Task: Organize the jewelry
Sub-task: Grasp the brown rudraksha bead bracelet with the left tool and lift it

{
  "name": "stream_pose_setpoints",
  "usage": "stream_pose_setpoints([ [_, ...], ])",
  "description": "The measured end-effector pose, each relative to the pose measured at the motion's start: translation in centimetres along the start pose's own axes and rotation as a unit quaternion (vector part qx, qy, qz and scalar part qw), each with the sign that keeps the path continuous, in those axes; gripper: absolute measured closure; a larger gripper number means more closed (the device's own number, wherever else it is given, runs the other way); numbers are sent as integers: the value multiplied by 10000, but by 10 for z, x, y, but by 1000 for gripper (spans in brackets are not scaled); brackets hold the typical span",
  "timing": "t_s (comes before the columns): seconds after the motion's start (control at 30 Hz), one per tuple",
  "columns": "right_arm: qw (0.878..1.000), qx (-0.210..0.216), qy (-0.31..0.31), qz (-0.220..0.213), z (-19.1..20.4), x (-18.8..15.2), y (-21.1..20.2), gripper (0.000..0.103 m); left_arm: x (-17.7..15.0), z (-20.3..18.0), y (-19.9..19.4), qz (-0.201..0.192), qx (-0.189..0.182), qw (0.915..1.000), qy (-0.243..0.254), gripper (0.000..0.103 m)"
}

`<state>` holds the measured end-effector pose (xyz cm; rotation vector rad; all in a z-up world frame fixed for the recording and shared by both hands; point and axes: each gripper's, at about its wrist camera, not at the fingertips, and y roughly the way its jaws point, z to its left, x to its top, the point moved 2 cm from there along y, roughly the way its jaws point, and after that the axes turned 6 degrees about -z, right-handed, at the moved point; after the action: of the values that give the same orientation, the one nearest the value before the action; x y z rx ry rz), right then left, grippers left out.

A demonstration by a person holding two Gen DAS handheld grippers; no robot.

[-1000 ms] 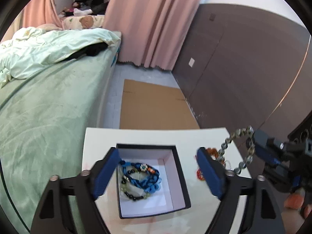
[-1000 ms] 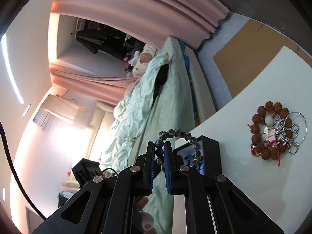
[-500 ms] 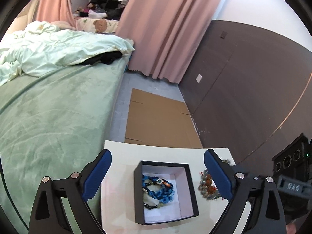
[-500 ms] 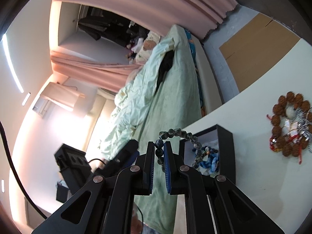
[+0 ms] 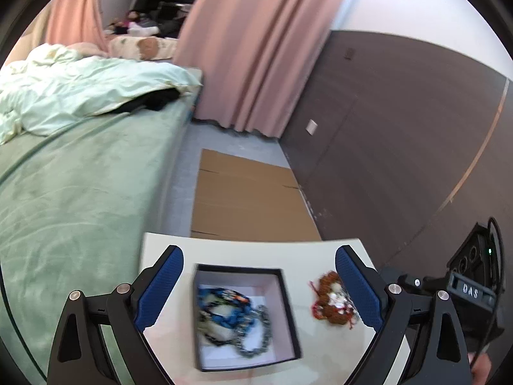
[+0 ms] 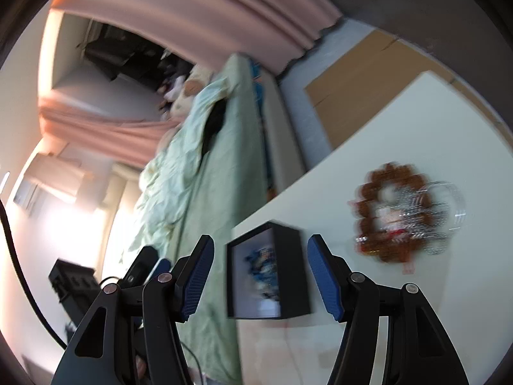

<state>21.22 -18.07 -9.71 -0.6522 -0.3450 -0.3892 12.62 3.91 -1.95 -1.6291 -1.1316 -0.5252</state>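
Observation:
A black jewelry box (image 5: 247,316) with a white inside sits on the white table (image 5: 243,253). In it lie a blue bracelet (image 5: 221,304) and a grey bead bracelet (image 5: 256,333). A brown bead bracelet tangled with silver pieces (image 5: 332,300) lies on the table right of the box. My left gripper (image 5: 258,292) is open above the box, empty. My right gripper (image 6: 259,276) is open and empty, with the box (image 6: 269,276) between its fingers in view. The brown and silver pile (image 6: 404,211) lies to its right.
A bed with a green cover (image 5: 73,173) runs along the table's left side. Flat cardboard (image 5: 247,199) lies on the floor beyond the table. A dark wall (image 5: 400,147) and pink curtains (image 5: 256,48) stand behind. The right gripper's body (image 5: 471,288) shows at the right edge.
My right gripper has opened and let go of the grey bead bracelet, which now lies in the box. The left gripper stayed open above the box.

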Motion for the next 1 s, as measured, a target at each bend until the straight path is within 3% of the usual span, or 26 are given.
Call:
stream_pose_setpoints([
  [0.1,9997,-244,8,-66,-13,7,-14,42,-10,-21,9,133,-148,9996,222,11],
  [0.37,9979,-646,8,-40,-38,14,-38,42,-31,-68,36,475,-311,9956,742,37],
  [0.67,9927,-1110,459,-65,-76,30,-51,42,-62,-103,83,1191,-278,9831,1362,50],
  [1.0,9917,-1043,729,-193,-92,48,-63,42,-83,-117,131,2038,71,9646,1672,54],
])
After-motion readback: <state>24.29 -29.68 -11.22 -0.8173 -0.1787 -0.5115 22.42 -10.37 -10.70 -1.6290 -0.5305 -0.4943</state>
